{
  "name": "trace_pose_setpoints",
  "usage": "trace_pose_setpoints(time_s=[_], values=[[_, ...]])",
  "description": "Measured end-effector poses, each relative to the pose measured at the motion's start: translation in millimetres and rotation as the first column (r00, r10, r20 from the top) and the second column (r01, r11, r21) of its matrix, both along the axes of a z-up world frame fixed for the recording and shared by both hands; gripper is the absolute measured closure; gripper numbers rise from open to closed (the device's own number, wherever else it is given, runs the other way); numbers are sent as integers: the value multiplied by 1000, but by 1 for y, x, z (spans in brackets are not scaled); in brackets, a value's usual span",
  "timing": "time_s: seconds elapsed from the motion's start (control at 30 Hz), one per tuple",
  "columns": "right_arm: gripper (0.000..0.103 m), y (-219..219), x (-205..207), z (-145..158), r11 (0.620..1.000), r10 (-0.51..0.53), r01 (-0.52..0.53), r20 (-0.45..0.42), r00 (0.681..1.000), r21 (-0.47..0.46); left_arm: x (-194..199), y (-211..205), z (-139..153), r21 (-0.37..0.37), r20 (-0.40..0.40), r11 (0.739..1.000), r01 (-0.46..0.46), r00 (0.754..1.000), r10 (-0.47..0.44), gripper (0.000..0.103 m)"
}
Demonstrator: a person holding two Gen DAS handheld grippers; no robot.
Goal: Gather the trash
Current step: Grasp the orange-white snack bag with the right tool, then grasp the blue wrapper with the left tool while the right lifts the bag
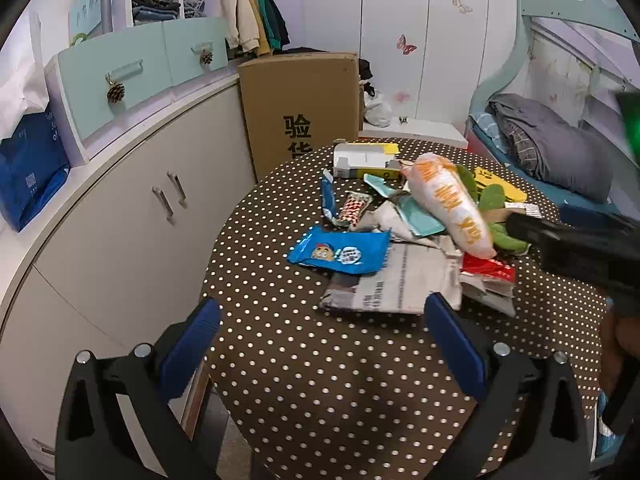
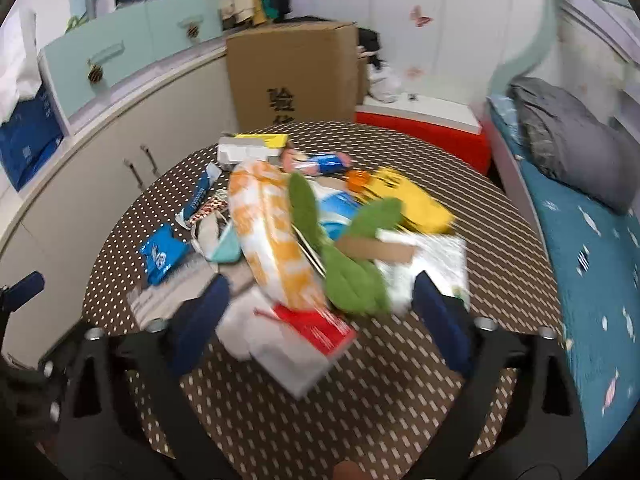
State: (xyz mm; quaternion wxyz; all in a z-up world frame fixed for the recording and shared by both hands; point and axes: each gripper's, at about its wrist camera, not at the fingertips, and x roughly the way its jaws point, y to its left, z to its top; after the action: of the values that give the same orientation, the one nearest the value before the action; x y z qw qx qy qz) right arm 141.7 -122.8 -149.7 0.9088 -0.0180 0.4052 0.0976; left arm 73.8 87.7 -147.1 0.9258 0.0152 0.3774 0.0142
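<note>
Both grippers, left gripper (image 1: 322, 322) and right gripper (image 2: 322, 306), hover with jaws spread and empty above the polka-dot table (image 1: 320, 400), the trash pile (image 1: 416, 236) lying just ahead of their fingertips, presumably positioned for a first pick.

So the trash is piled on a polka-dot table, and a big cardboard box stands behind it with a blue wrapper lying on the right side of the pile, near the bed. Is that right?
Not quite. The blue wrapper lies on the left side of the pile, toward the cabinets, not near the bed; the left wrist view shows it. The polka-dot table and the cardboard box behind it are as you say.
</note>
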Motion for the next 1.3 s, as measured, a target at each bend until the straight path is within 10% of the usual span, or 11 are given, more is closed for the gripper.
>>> trace_pose_setpoints(time_s=[0.17, 0.3, 0.5, 0.67, 0.8, 0.97, 1.3], values=[[38, 25, 32, -19, 997, 74, -74, -54, 996, -7, 9, 5, -9, 9, -16, 1000, 13, 1000, -13, 4], [69, 33, 44, -33, 995, 100, -100, -107, 989, 7, 20, 8, -11, 32, -9, 999, 33, 999, -33, 4], [73, 22, 26, -20, 994, 87, -82, -59, 994, 78, 55, 3, -8, 42, 22, 995, 91, 996, -92, 4], [73, 10, 15, -9, 989, 70, -63, -48, 996, 134, 91, -24, -42, 175, -102, 971, 160, 984, -144, 4], [73, 4, 8, 2, 985, 73, -68, -27, 997, 160, 101, -16, -52, 114, -104, 985, 132, 987, -120, 7], [73, -3, -1, 16, 979, 74, -73, 3, 997, 192, 109, -9, -56, -22, -139, 986, 168, 976, -170, 91], [73, -30, -24, 40, 972, 40, -53, 59, 997, 230, 82, 20, -36, -123, -49, 979, 160, 985, -167, 103]])
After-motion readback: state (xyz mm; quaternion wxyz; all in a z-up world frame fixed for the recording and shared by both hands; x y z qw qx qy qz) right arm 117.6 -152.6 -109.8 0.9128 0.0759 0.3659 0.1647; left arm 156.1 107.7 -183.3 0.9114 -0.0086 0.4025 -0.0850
